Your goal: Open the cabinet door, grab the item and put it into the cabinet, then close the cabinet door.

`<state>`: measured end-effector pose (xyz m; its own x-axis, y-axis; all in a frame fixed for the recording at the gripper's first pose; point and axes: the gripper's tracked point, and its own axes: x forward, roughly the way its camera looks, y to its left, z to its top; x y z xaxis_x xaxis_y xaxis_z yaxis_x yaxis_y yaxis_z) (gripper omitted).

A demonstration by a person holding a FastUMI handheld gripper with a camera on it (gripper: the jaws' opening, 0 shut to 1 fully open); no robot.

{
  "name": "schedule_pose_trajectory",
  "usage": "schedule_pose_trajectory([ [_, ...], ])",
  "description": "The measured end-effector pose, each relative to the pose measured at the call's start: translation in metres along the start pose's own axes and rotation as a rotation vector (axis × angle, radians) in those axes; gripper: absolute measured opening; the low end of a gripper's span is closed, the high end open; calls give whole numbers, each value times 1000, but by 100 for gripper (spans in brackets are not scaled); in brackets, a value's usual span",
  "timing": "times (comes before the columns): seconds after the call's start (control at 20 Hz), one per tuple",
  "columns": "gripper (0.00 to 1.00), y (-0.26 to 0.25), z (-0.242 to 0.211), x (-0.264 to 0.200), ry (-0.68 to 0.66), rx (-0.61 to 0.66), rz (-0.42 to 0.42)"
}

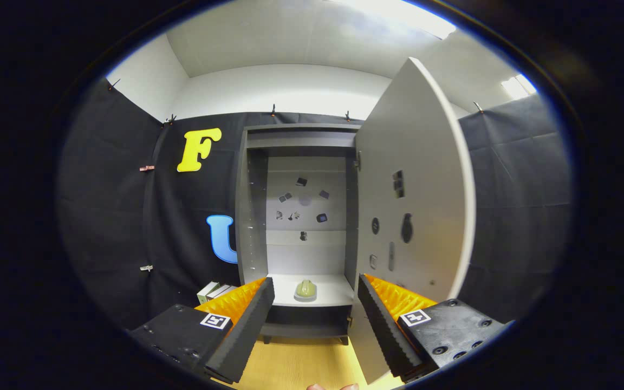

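Observation:
A tall grey cabinet (pixel 296 216) stands ahead against the booth's black wall. Its door (pixel 415 184) is swung wide open to the right, with small stickers on its inner face. On the cabinet's white shelf (pixel 333 290) sits a small pale green item (pixel 305 290) on a light base, beyond the fingers and between their lines. My gripper (pixel 316 314) is open, with nothing between its fingers, held back from the cabinet above the wooden floor.
Small white boxes (pixel 215 291) lie on the floor left of the cabinet, just behind the left finger. Several small dark stickers dot the cabinet's back panel (pixel 304 200). The right finger sits close to the open door's lower edge. A fingertip of a person's hand (pixel 333 387) peeks below.

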<state>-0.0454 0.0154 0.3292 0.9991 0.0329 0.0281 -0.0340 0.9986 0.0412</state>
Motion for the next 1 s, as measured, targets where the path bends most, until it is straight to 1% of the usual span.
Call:
schedule_pose_trajectory([
  [0.25, 97, -68, 17, -48, -24, 19, -101],
  [0.35, 97, -102, 18, -65, -29, 37, -167],
  [0.5, 97, -161, 13, -76, -26, 16, -296],
  [0.7, 97, -222, 2, -73, -7, -8, -411],
  [0.8, 97, -238, -7, -61, 4, -28, -434],
  [0.85, 97, -242, -11, -52, 11, -35, -433],
  [1.0, 97, -244, -19, -29, 33, -7, -413],
])
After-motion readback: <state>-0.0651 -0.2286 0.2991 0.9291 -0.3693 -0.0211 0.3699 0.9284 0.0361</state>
